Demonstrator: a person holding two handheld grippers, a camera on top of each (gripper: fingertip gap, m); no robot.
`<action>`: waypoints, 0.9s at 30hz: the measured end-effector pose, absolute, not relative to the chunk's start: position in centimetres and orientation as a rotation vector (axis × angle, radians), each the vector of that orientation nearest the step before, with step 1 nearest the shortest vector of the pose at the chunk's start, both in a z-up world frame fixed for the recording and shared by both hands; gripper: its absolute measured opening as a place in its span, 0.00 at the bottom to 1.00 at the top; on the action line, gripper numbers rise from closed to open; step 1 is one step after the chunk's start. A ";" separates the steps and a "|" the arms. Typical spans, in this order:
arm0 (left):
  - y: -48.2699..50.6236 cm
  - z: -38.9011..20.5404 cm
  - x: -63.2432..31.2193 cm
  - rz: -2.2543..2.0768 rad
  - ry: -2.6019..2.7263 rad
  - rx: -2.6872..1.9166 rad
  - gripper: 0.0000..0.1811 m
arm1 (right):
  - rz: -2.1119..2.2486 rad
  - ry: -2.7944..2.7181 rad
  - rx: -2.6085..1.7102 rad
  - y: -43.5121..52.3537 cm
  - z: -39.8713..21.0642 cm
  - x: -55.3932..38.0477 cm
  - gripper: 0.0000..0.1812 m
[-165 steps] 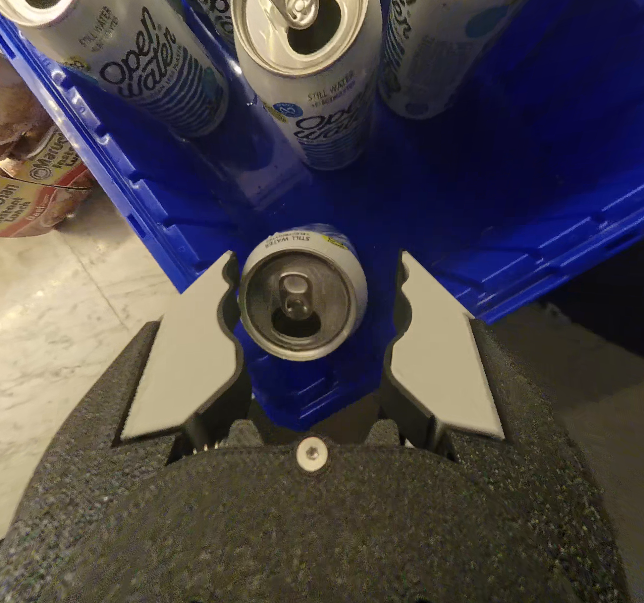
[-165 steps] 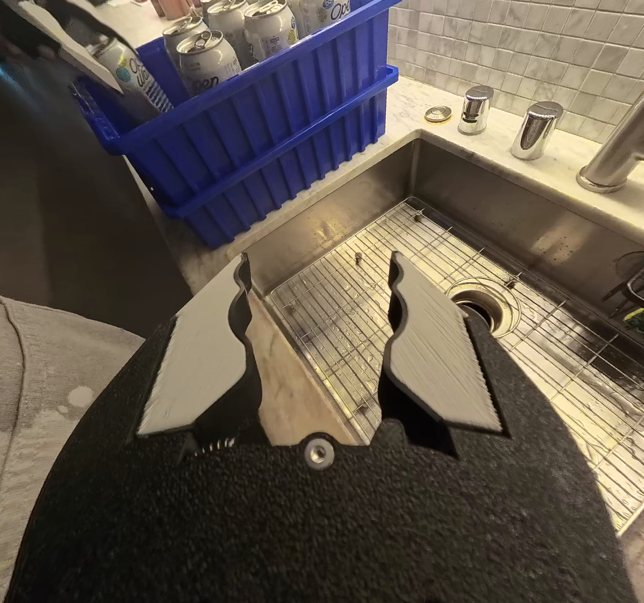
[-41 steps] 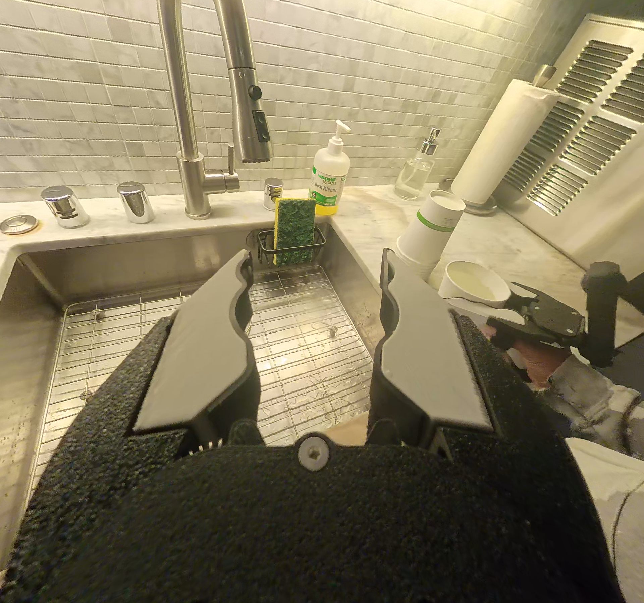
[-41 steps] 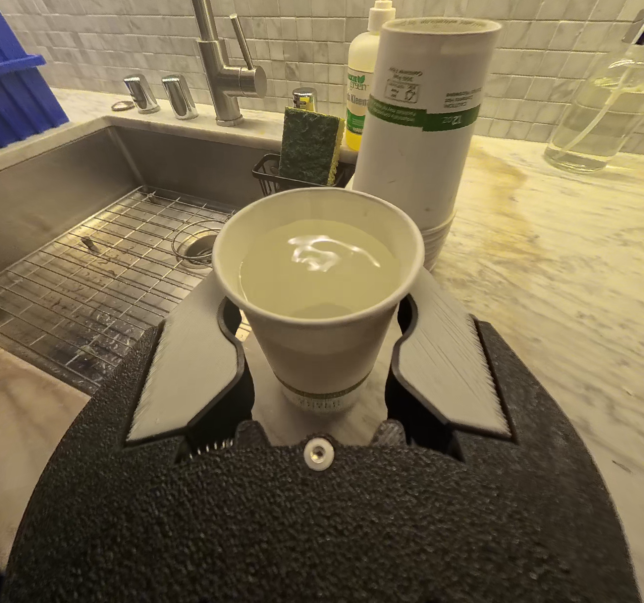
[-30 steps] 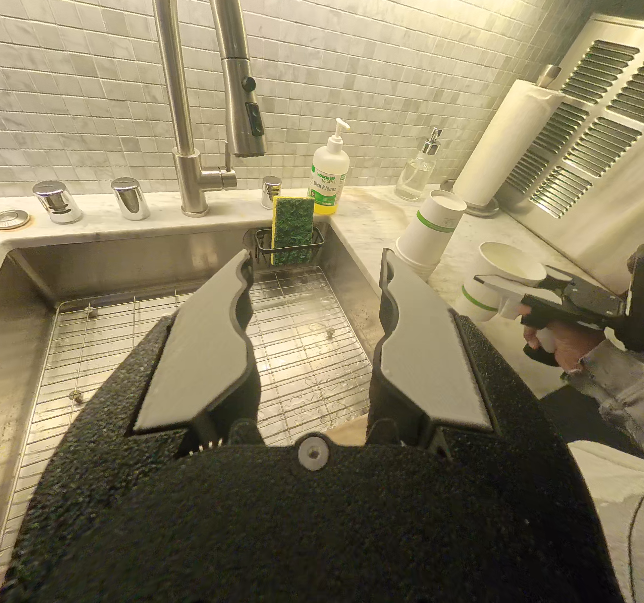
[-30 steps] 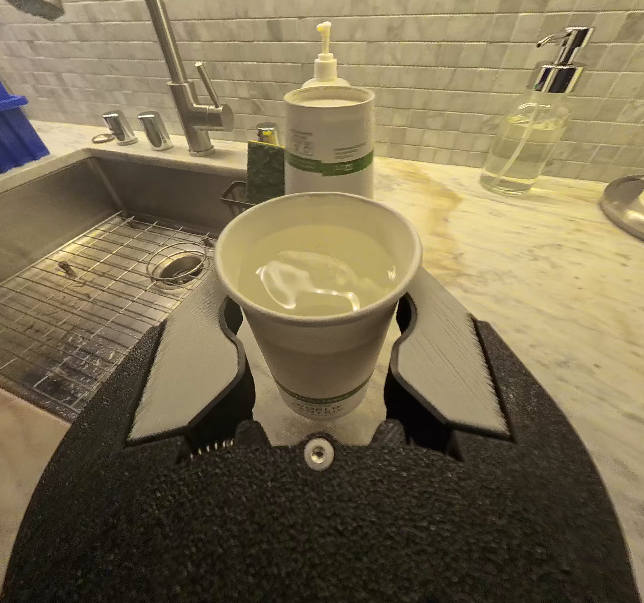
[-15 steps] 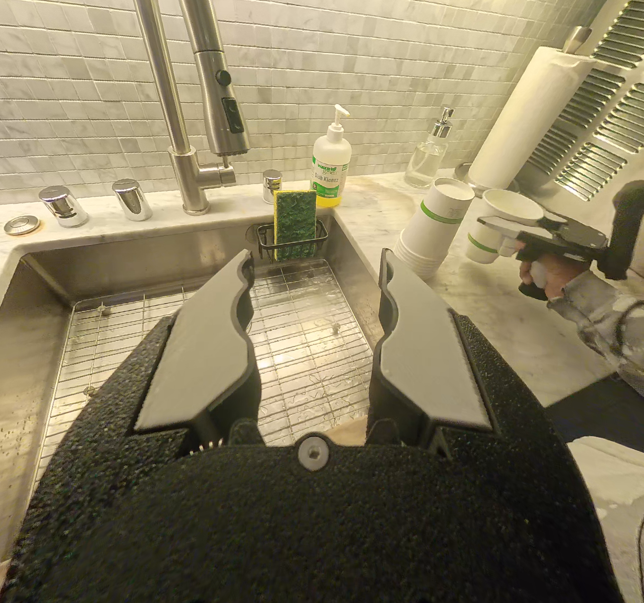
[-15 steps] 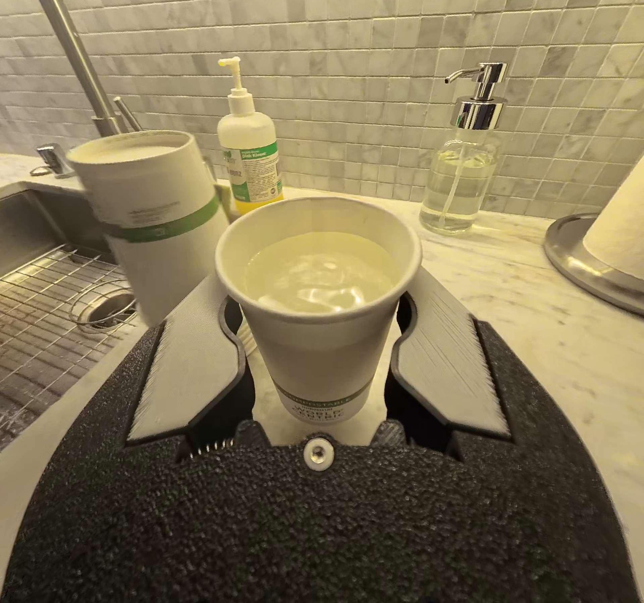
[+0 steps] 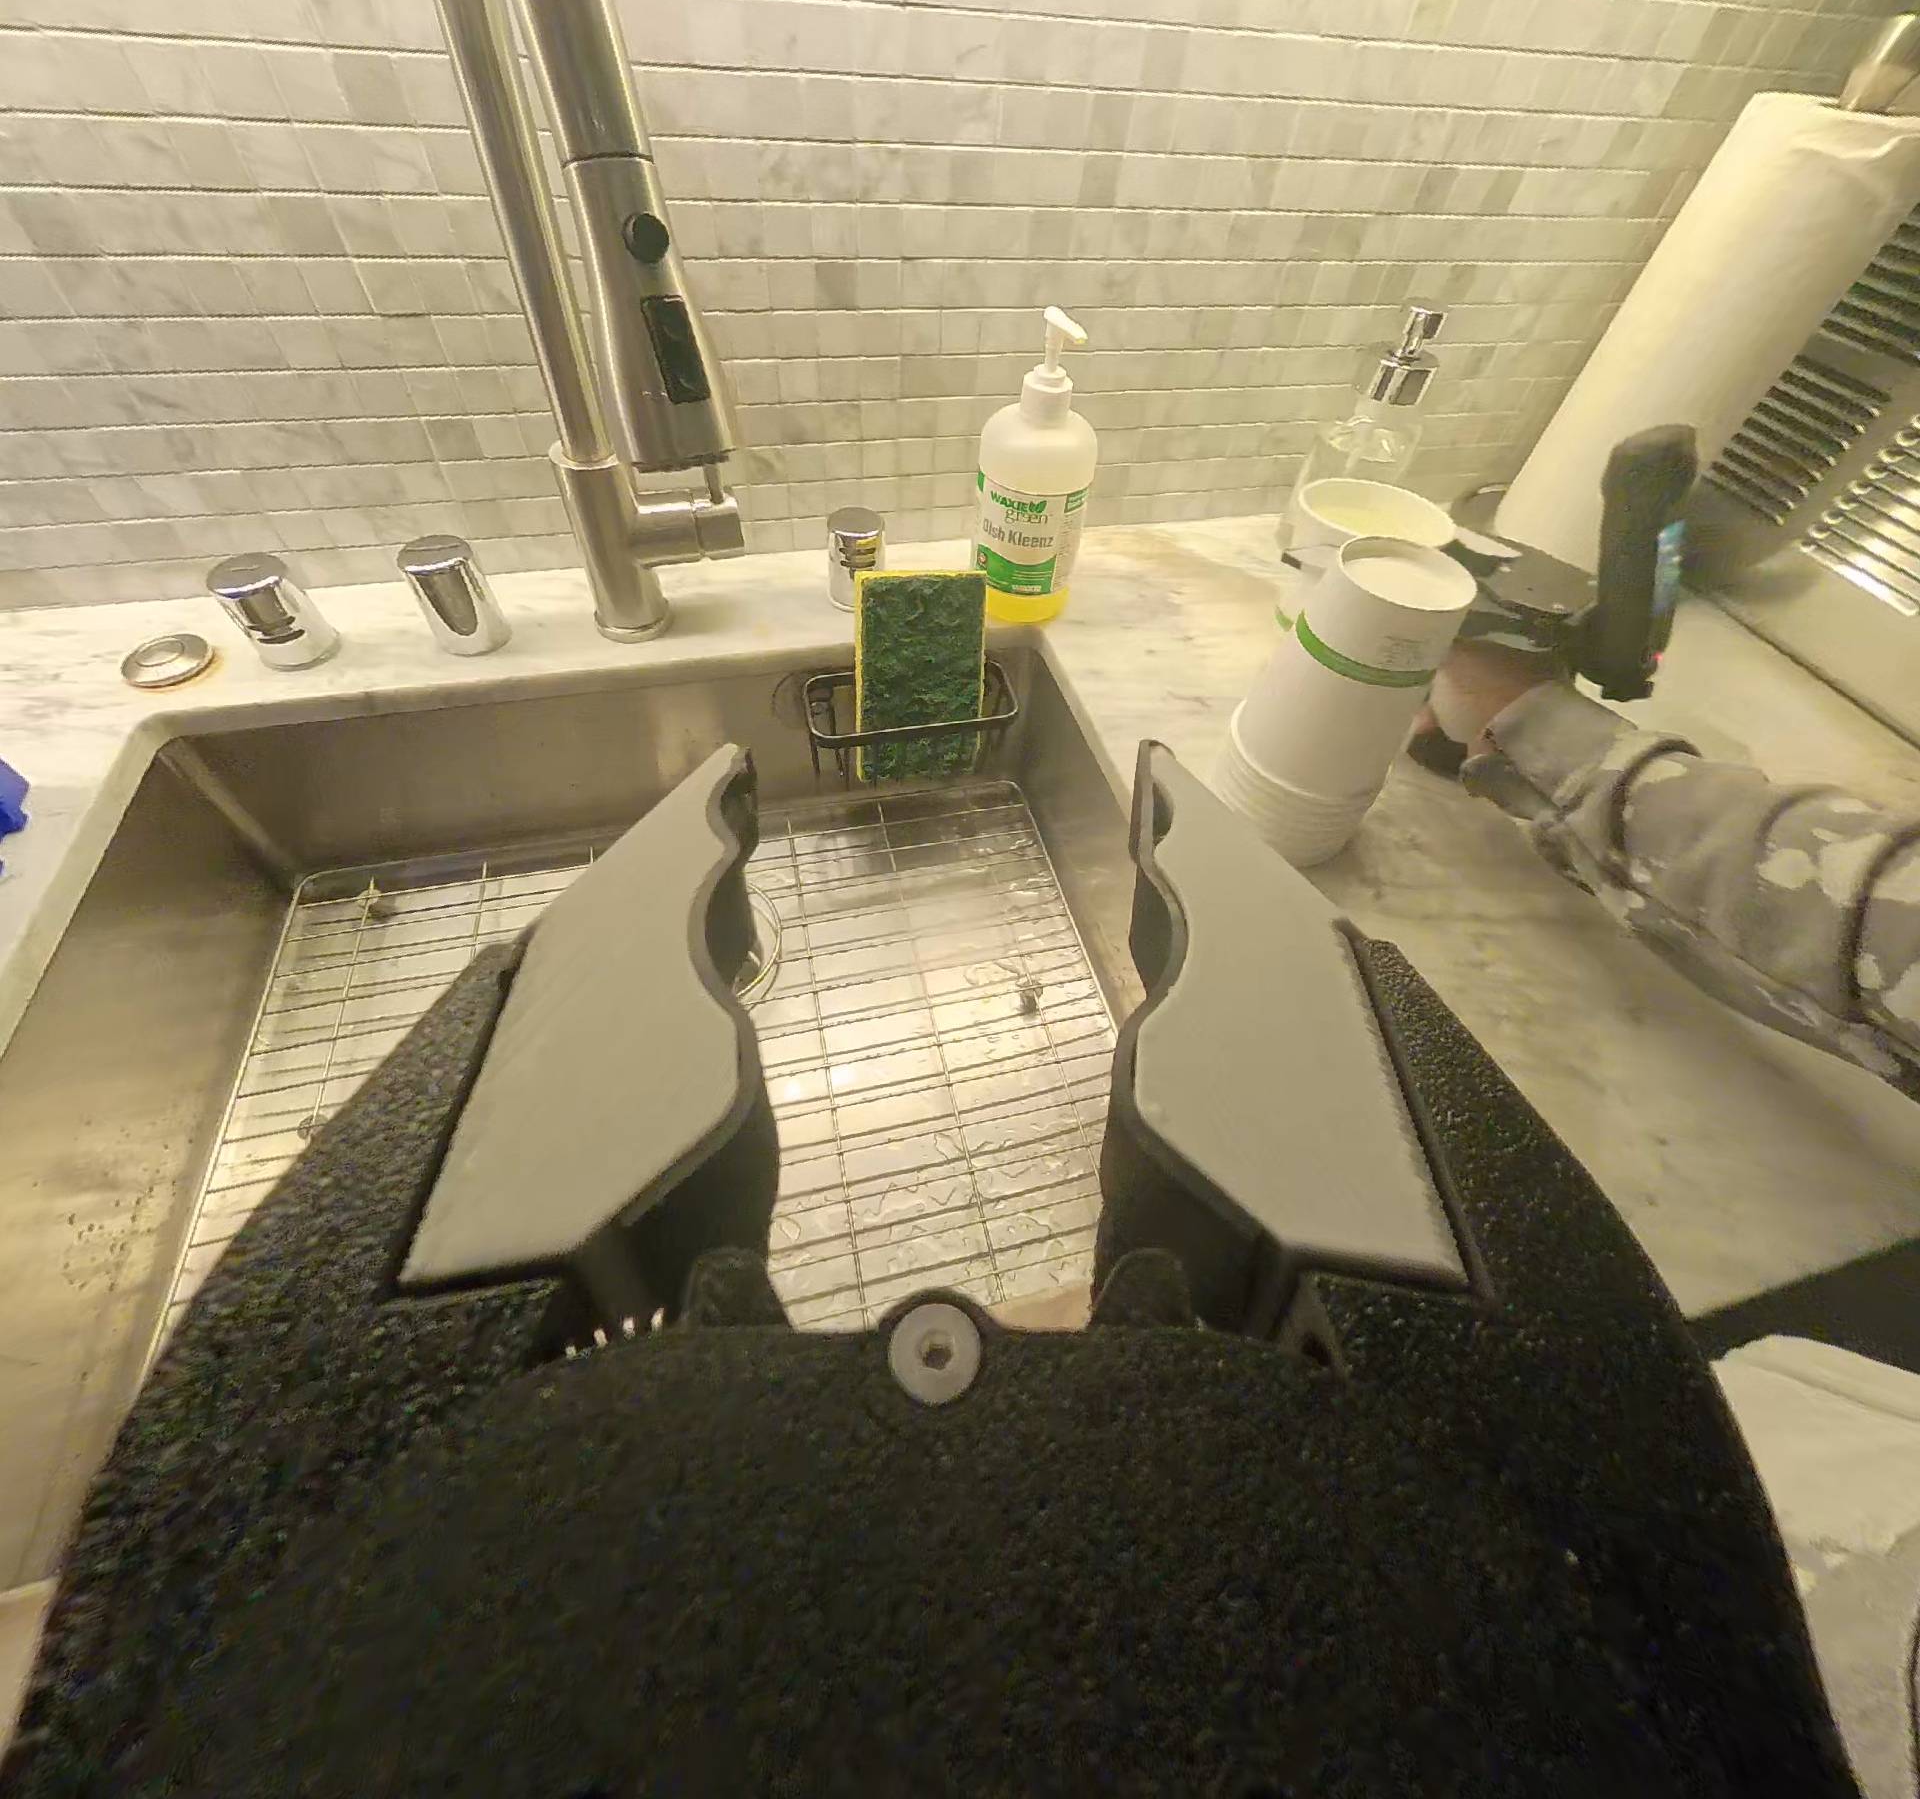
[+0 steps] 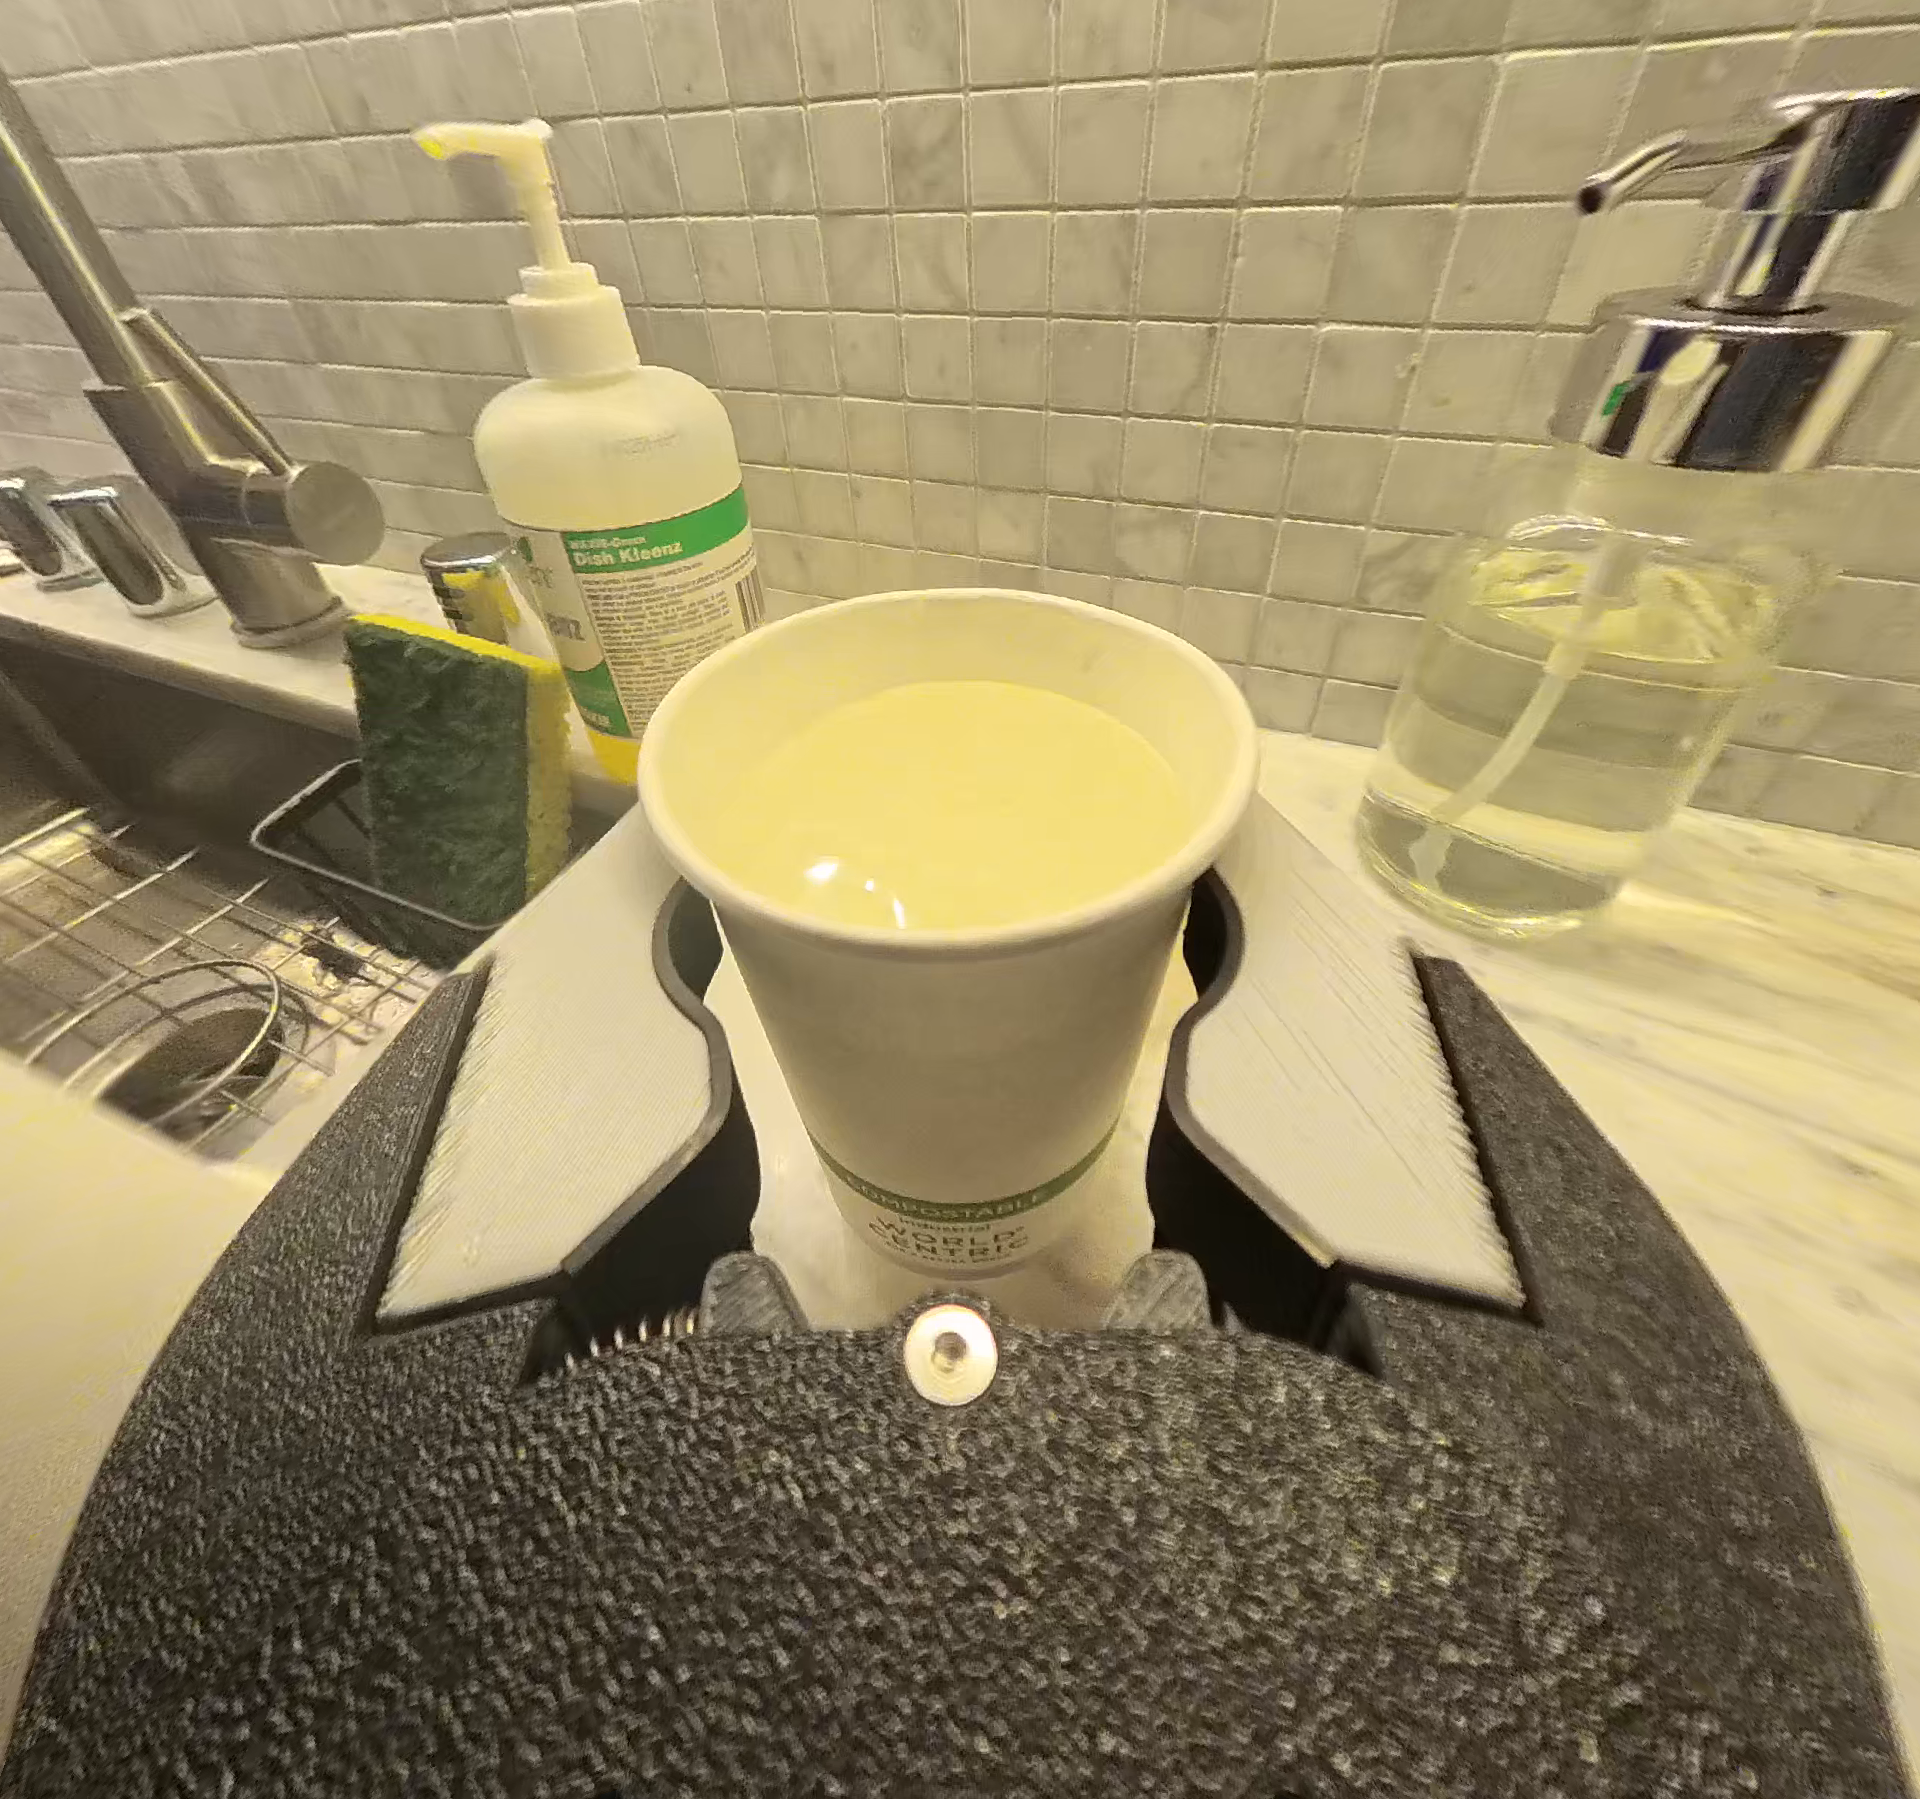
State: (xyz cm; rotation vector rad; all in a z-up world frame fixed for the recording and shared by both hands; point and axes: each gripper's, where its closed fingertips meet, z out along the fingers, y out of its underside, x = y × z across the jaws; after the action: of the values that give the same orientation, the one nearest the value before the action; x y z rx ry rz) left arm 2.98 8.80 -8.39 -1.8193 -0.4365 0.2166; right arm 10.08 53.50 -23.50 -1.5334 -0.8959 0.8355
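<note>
My right gripper (image 10: 951, 876) is shut on a white paper cup (image 10: 945, 970) with a green band, filled nearly to the rim with clear liquid. It holds the cup upright over the marble counter (image 10: 1662, 1074), between a white soap pump bottle (image 10: 618, 544) and a glass soap dispenser (image 10: 1558, 731). I cannot tell whether the cup's base touches the counter. The cup also shows in the left wrist view (image 9: 1371, 508), behind a stack of upturned paper cups (image 9: 1340, 700). My left gripper (image 9: 940, 783) is open and empty above the steel sink (image 9: 156, 970).
A wire grid (image 9: 935, 1074) covers the sink floor. A green-and-yellow sponge (image 9: 920, 674) stands in a black caddy on the sink's back wall. A tall faucet (image 9: 613, 295) rises behind the sink. A paper towel roll (image 9: 1683, 295) stands at the far right. A sleeved arm (image 9: 1714, 876) reaches across the counter. The gap from one gripper's tips to the other's is roughly 50 cm.
My right gripper has carried the full cup from beside the sink to the back of the counter, past the cup stack. My left gripper has stayed open over the sink after leaving the can crate.
</note>
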 end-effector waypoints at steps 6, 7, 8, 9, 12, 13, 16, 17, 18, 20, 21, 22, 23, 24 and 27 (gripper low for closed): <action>8.1 -9.1 3.0 0.237 -0.494 -1.814 0.40 | 0.804 -0.909 -1.540 54.8 -23.8 7.2 0.50; 8.0 -9.3 2.9 0.244 -0.501 -1.813 0.40 | 0.797 -0.913 -1.538 54.8 -23.8 7.0 0.50; 7.8 -9.4 2.8 0.247 -0.511 -1.812 0.40 | 0.784 -0.917 -1.544 54.9 -23.9 6.9 0.50; 7.7 -9.6 2.7 0.246 -0.522 -1.810 0.40 | 0.764 -0.922 -1.555 55.0 -24.1 6.8 0.51; 7.2 -10.1 2.4 0.240 -0.553 -1.806 0.40 | 0.734 -0.938 -1.564 55.0 -24.4 6.6 0.51; 7.0 -10.3 2.3 0.239 -0.560 -1.806 0.40 | 0.724 -0.941 -1.569 55.0 -24.5 6.6 0.51; 6.5 -10.8 2.0 0.249 -0.567 -1.813 0.40 | 0.712 -0.936 -1.580 55.0 -24.7 6.8 0.52; 6.3 -10.9 1.9 0.256 -0.568 -1.813 0.40 | 0.709 -0.936 -1.583 54.9 -24.7 6.9 0.52; 6.1 -11.0 1.8 0.262 -0.570 -1.813 0.40 | 0.704 -0.940 -1.583 54.8 -24.7 7.0 0.52; 5.7 -11.1 1.7 0.267 -0.575 -1.808 0.40 | 0.689 -0.944 -1.590 54.7 -24.9 7.2 0.52; 5.5 -11.2 1.6 0.268 -0.579 -1.806 0.40 | 0.682 -0.942 -1.601 54.6 -25.0 7.5 0.52; 5.4 -11.3 1.5 0.267 -0.583 -1.804 0.40 | 0.677 -0.939 -1.613 54.6 -25.1 7.7 0.52; 5.2 -11.4 1.5 0.264 -0.586 -1.803 0.40 | 0.671 -0.938 -1.625 54.5 -25.3 7.9 0.52; 5.0 -11.4 1.4 0.264 -0.587 -1.803 0.40 | 0.663 -0.935 -1.635 54.4 -25.4 8.2 0.52; 4.5 -11.5 1.2 0.263 -0.583 -1.805 0.40 | 0.641 -0.919 -1.673 54.4 -25.8 8.9 0.52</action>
State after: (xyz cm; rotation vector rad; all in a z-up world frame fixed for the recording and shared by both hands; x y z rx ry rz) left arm 1.20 4.50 -11.51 -1.8051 -0.5832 0.2629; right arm 8.87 54.45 -25.78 -1.6726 -0.9190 0.6415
